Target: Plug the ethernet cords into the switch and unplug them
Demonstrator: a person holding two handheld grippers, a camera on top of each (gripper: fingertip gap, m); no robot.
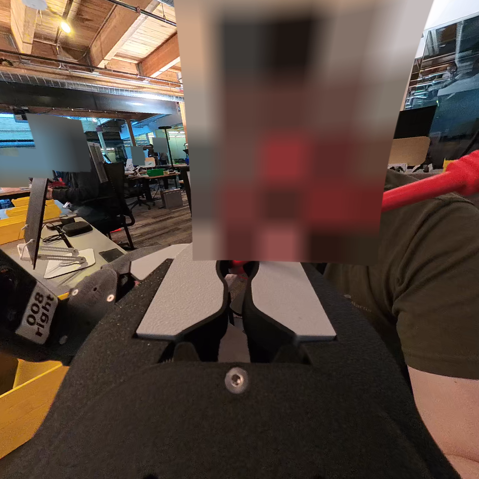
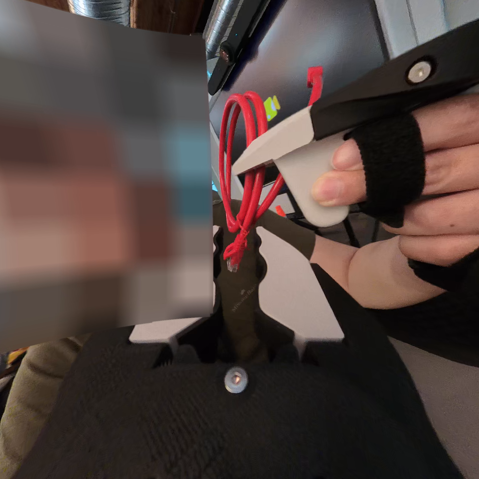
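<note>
A: Left wrist view first. How held?
B: Black-and-grey hand-held left gripper [image 1: 237, 267] pinched almost closed on thin red ethernet cord [image 1: 427, 185], leading off toward 2 o'clock. No switch in sight.
A: Containers?
B: Open yellow plastic bin [image 1: 28, 404] at 8 o'clock; inside hidden.
A: Right wrist view?
B: Black-and-grey right gripper [image 2: 238, 233] parted a little, holding nothing. Coil hanging at 12 o'clock, clear plug [image 2: 232, 264] seen between the tips. Probably best: close gently on the boot behind the plug, not on the clip.
</note>
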